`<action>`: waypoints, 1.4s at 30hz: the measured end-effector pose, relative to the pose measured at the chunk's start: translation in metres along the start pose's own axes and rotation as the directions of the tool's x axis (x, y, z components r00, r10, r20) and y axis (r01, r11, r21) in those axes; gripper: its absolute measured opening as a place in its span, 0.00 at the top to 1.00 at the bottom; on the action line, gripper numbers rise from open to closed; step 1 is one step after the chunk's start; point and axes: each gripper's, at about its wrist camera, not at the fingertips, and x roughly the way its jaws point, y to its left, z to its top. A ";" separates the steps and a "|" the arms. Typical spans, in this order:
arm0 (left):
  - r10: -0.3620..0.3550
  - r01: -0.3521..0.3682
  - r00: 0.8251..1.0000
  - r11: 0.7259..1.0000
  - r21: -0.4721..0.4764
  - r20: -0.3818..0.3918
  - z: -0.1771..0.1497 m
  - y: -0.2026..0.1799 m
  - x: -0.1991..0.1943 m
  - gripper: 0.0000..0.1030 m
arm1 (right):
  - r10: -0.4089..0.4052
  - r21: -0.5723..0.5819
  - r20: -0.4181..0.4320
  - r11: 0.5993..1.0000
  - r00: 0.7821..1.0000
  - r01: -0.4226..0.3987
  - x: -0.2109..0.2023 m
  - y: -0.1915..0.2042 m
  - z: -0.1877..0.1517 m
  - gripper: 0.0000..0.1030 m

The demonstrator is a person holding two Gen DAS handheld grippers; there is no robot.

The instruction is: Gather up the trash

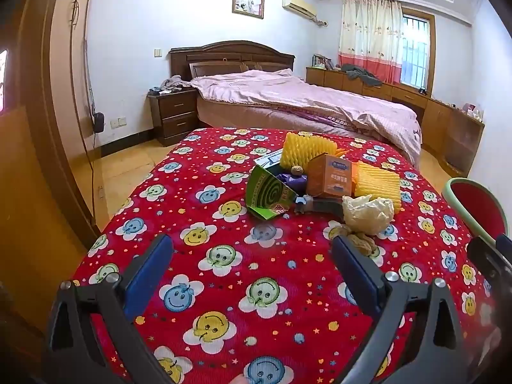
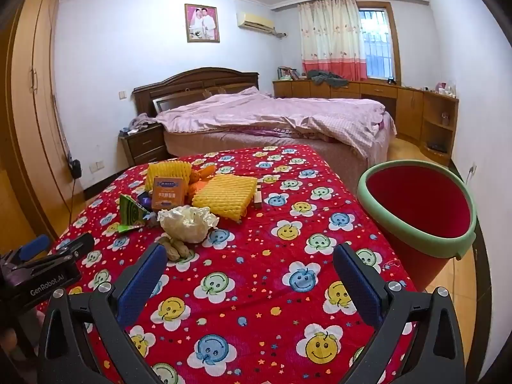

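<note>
A heap of trash lies on the red smiley-flower cloth (image 1: 224, 275): a green mosquito-coil box (image 1: 270, 193), an orange carton (image 1: 329, 176), yellow foam nets (image 1: 377, 184), a crumpled tissue (image 1: 368, 212) and peanut shells (image 1: 361, 243). My left gripper (image 1: 252, 262) is open and empty, hovering short of the heap. My right gripper (image 2: 251, 267) is open and empty, with the peanut shells (image 2: 174, 248) by its left finger and the tissue (image 2: 187, 224) just beyond. A red bin with a green rim (image 2: 416, 204) stands at the table's right edge; the left wrist view shows its rim (image 1: 470, 188).
A bed with a pink quilt (image 2: 272, 115) stands behind the table. A nightstand (image 1: 174, 115) is left of it and wooden cabinets (image 2: 416, 108) line the right wall. A wardrobe (image 2: 25, 96) fills the left side. The left gripper's body (image 2: 41, 265) shows at the right view's left edge.
</note>
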 end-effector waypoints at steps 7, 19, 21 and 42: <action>0.001 -0.001 1.000 1.000 -0.001 0.001 -0.001 0.000 0.000 0.04 | 0.000 0.000 0.001 1.000 1.000 0.000 -0.001 0.000 0.001 0.00; 0.001 -0.001 1.000 1.000 -0.002 0.002 -0.001 0.000 0.000 0.04 | -0.007 0.007 0.004 1.000 1.000 0.007 -0.003 -0.002 0.003 0.00; 0.001 -0.001 1.000 1.000 -0.002 0.002 -0.001 -0.001 0.000 0.04 | -0.007 0.007 0.005 1.000 1.000 0.007 -0.002 -0.002 0.002 0.00; 0.001 -0.001 1.000 1.000 -0.003 0.002 -0.001 -0.001 0.000 0.04 | -0.007 0.008 0.006 1.000 1.000 0.007 -0.003 -0.002 0.003 0.00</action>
